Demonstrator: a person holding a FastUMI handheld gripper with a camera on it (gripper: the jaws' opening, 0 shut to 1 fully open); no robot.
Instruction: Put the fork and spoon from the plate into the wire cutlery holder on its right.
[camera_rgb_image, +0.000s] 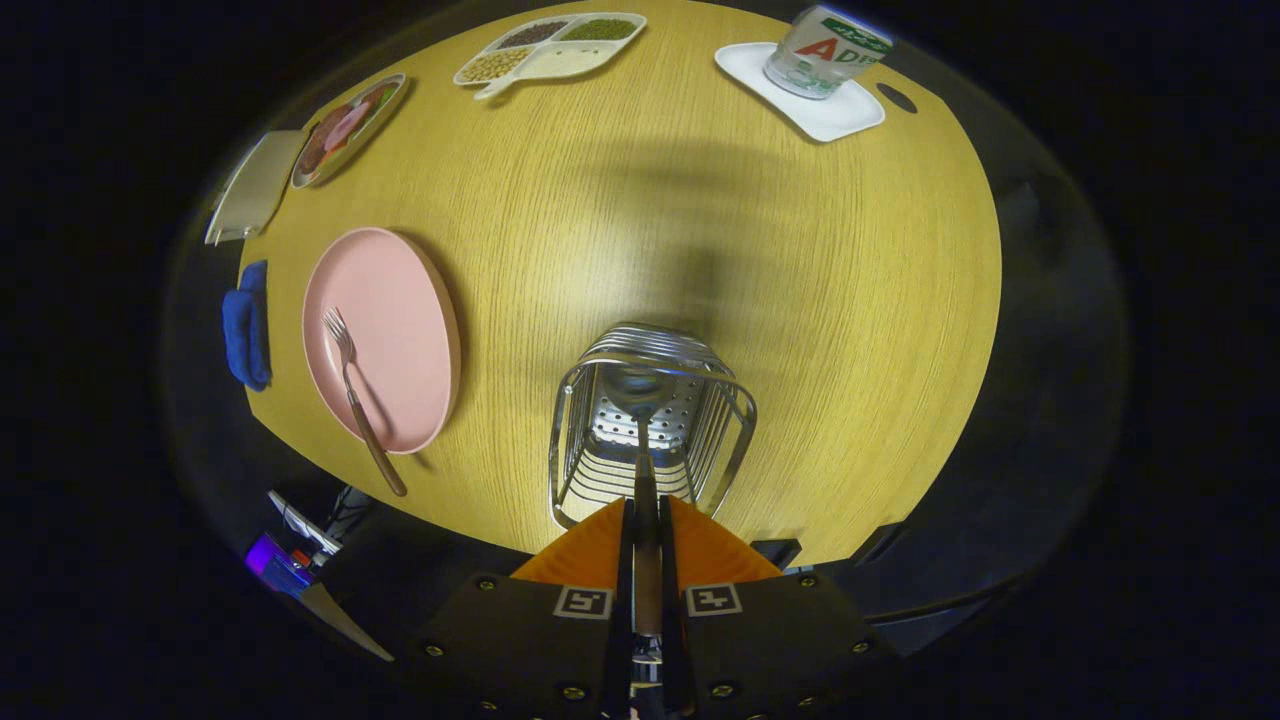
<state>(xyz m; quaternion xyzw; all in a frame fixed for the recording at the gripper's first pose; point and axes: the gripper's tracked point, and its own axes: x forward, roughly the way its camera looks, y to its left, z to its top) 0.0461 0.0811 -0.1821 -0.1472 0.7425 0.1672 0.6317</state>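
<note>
Gripper: poised directly above the wire holder, pointing down into its open top.
Fingers: drawn together, clamped from both sides on the brown handle of the spoon.
Spoon: metal utensil with a brown wooden handle, held upright between the fingers; bowl end lowered inside the holder, close to its perforated floor.
Wire cutlery holder: shiny chrome basket of bent wire with a perforated metal bottom, standing on the bench just ahead of the fingers and to the right of the pink plate.
Plate: round, pale pink, shallow-rimmed dish lying flat on the bench, left of the holder and apart from it.
Fork: metal tines with a brown wooden handle, lying across the pink plate; tines on the plate's surface, handle end jutting past the near rim over the bench.
Bench: light oak-grain wooden top carrying all items.
Far side, centre: white divided tray holding beans and grains in separate compartments.
Far side, right: white square coaster bearing a printed cup.
Far side, left: oval dish of food beside a flat grey card.
Left edge: folded blue cloth, just beyond the pink plate.
</note>
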